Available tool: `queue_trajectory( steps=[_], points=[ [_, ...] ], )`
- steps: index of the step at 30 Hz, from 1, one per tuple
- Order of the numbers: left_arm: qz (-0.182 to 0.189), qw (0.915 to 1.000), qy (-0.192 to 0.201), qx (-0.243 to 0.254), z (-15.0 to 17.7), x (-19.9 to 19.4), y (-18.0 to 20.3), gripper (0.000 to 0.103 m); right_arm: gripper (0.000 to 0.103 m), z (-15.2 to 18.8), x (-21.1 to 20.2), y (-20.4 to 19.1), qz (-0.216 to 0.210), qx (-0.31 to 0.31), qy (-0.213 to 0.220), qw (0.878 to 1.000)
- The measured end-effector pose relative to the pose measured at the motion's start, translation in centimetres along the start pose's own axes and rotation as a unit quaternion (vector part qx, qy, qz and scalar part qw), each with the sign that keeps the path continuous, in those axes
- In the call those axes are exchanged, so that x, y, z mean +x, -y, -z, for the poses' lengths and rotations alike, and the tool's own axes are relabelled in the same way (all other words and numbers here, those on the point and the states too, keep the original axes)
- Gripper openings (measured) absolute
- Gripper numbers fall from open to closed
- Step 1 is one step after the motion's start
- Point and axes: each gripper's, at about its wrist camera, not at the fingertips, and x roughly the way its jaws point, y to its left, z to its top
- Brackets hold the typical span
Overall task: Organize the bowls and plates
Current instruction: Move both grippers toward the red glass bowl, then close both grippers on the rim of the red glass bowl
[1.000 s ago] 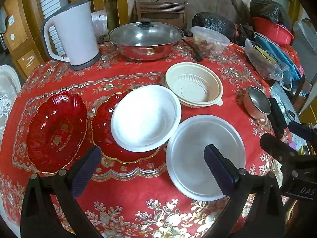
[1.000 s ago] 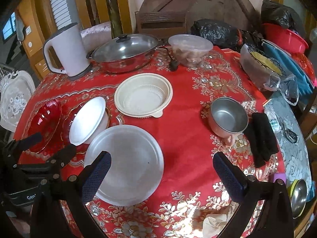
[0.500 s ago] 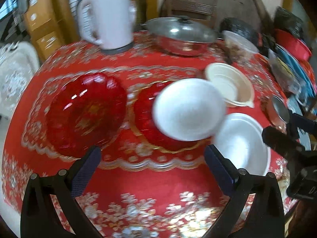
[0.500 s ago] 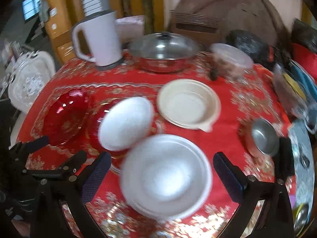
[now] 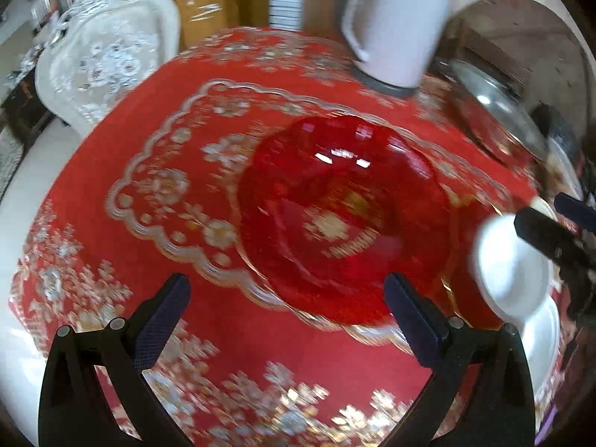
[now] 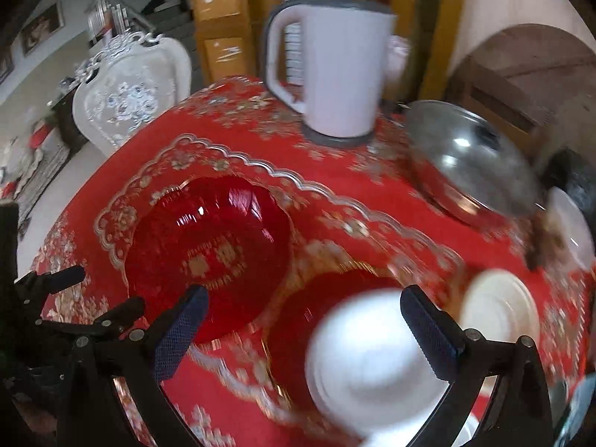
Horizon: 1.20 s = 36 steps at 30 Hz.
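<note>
Both views have swung toward the left side of the table [image 5: 111, 171] since half a second ago, so the red glass dish [image 5: 335, 219] that sat off to the left now fills the middle of the left wrist view. That dish lies on the red patterned cloth just ahead of the left tool [image 5: 287, 316], mostly between its two fingers and closer to the right-hand one; the fingers are spread wide and hold nothing. In the right wrist view the right tool [image 6: 305, 331] is likewise spread wide and empty, with the white bowl [image 6: 368, 357] lying between its fingers, resting in a second red dish [image 6: 298, 320]. The first red dish sits just beyond its left finger. A cream bowl [image 6: 499, 313] lies to the right of the white bowl. Farther back stand a white kettle [image 6: 335, 74] and a lidded steel pan [image 6: 473, 171]. Motion blur softens most edges in both views.
</note>
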Motion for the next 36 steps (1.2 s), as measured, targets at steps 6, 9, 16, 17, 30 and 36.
queue_trajectory(
  steps=[6,9,16,17,30,36],
  points=[
    [-0.013,0.9996,-0.018,-0.017,-1.3,2.3,-1.7,0.103,0.102,-2.7,5.7,0.2,-0.043,0.005,-0.051,0.998],
    [-0.012,0.9990,-0.033,-0.026,-1.4,3.5,-2.0,0.103,0.102,-3.3,7.8,0.0,-0.036,-0.004,-0.068,0.997],
    [-0.004,0.9980,-0.061,-0.016,-1.7,6.1,-0.9,0.103,0.094,-3.6,11.3,0.7,-0.076,0.026,-0.107,0.991],
    [-0.004,0.9976,-0.067,-0.015,-1.7,6.4,-0.8,0.103,0.087,-3.5,11.9,0.8,-0.084,0.031,-0.116,0.989],
    [0.006,0.9950,-0.097,-0.025,-1.9,8.6,-0.8,0.033,0.016,-1.9,12.4,0.6,-0.087,0.042,-0.134,0.986],
    [-0.009,0.9956,-0.091,-0.023,-2.2,7.7,-2.3,0.030,0.016,-1.0,10.3,-1.3,-0.082,0.017,-0.122,0.989]
  ],
)
